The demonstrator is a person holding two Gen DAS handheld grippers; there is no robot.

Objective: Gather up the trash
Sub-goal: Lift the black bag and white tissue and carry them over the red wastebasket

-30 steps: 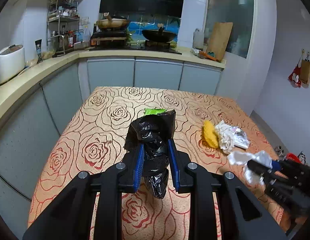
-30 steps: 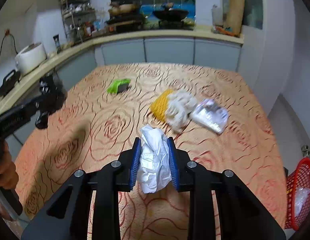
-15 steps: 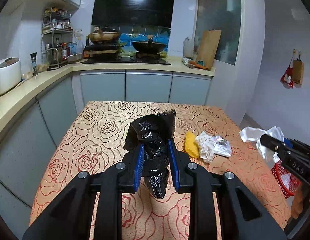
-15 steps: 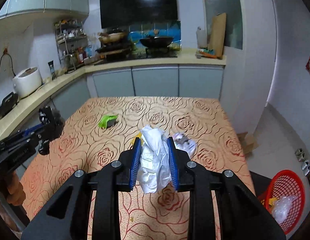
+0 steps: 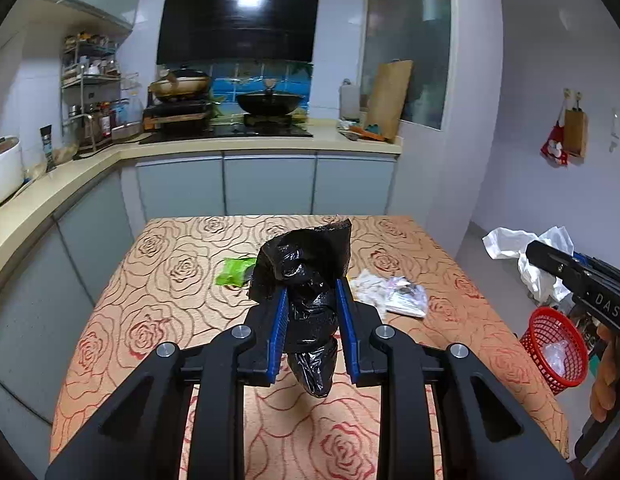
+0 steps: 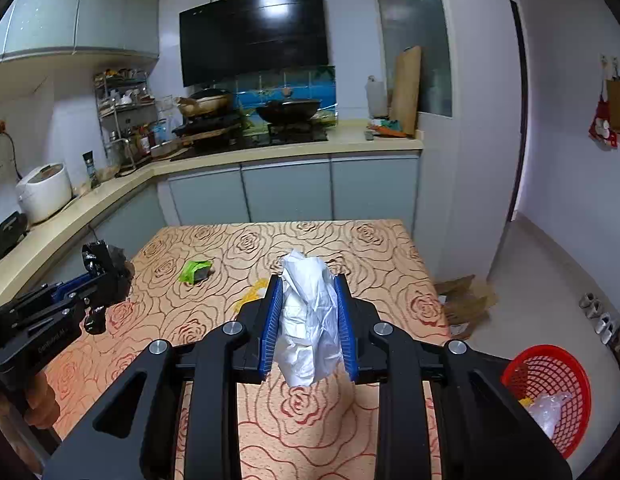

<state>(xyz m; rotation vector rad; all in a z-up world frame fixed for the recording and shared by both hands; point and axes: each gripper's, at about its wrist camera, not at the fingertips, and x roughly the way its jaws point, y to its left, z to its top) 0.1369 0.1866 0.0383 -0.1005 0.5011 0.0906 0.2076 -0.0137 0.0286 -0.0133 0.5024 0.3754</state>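
Two grippers, each loaded: left gripper clamps one crumpled black plastic bag, right gripper clamps one white plastic bag, both above the table. On the table: one green wrapper at 11 o'clock of the black bag, one clear-and-white wrapper pile at 3 o'clock. One red basket on the floor at 4 o'clock of the right gripper, holding clear plastic.

Each camera sat just behind its own jaws, looking forward and slightly down along them across the table toward the kitchen counter well beyond. Past the left jaws' right side appeared the right gripper; left of the right jaws appeared the left gripper. Both views shared the table, counter and red basket.
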